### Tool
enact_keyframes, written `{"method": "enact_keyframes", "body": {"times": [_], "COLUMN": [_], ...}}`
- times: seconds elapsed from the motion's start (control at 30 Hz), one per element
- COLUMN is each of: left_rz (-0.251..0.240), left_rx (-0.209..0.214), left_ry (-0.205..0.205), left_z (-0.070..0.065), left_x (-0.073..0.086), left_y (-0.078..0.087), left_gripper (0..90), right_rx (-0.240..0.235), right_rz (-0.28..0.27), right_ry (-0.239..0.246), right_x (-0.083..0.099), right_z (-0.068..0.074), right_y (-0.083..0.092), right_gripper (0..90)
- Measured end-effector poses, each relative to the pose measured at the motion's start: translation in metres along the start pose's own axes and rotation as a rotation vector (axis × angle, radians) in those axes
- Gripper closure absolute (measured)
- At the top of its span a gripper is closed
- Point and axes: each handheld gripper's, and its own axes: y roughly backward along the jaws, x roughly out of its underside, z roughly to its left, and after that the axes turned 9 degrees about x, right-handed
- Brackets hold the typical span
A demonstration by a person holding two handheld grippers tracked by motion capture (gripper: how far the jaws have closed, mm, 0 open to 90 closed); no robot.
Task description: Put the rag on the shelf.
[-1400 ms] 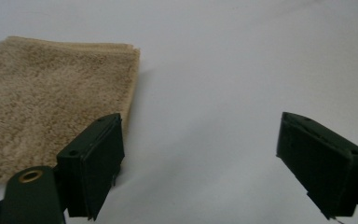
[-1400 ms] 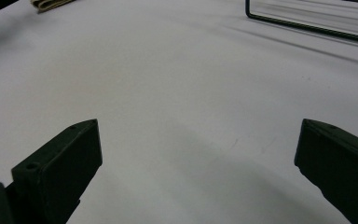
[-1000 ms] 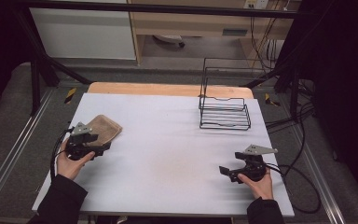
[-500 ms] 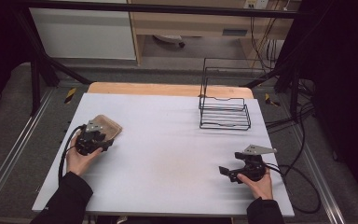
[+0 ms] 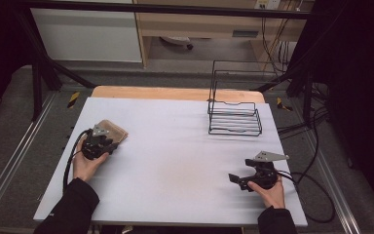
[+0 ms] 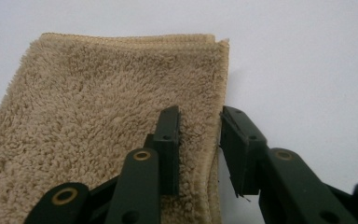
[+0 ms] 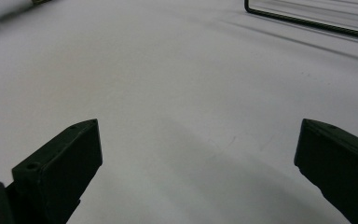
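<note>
A folded tan towel (image 5: 117,130) (image 6: 98,93) lies flat on the white table (image 5: 175,151) at the left. My left gripper (image 5: 108,140) (image 6: 200,116) is low over the towel's near right edge. Its jaws have just been closing and stand narrow. One finger (image 6: 168,140) rests on the pile, the other (image 6: 240,144) sits on the table just outside the hem, so the towel's edge lies between them with a thin gap still showing. My right gripper (image 5: 234,180) (image 7: 198,135) rests near the table's front right, jaws wide apart, with only bare table between them.
A black wire rack (image 5: 234,114) (image 7: 307,21) stands at the back right of the table. A wooden strip (image 5: 175,92) runs along the far edge. Cables (image 5: 316,195) trail off the right side.
My left gripper has moved forward and down onto the towel's edge, and its jaws have narrowed. The right hand has stayed where it was.
</note>
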Motion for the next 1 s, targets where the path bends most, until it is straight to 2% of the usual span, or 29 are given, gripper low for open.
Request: {"method": "enact_keyframes", "body": {"times": [0.27,0.43,0.63,0.9,1.0], "left_rz": [0.005,0.012,0.022,0.017,0.0], "left_rx": [-0.017,-0.031,-0.045,-0.042,-0.022], "left_ry": [0.006,-0.012,-0.024,-0.011,0.027], "left_z": [-0.0011,-0.0036,-0.0049,-0.002,0.0013], "left_x": [-0.0008,-0.0015,-0.0028,-0.0028,-0.0021], "left_y": [-0.0025,-0.004,-0.0047,-0.0041,-0.0031], "left_gripper": [71.4,72.5,78.6,83.0,83.6], "right_rx": [0.0,0.002,0.0,-0.001,-0.002], "right_rz": [-0.002,-0.006,-0.006,-0.006,-0.005], "right_ry": [0.004,0.004,0.002,0.003,-0.001], "right_x": [-0.0001,0.0,-0.0002,-0.0003,-0.0003], "right_z": [-0.0004,-0.0005,-0.0005,-0.0006,-0.0003], "right_y": [0.0,0.0001,0.0005,0.0005,0.0004], "right_gripper": [1.2,1.2,1.2,1.2,1.3]}}
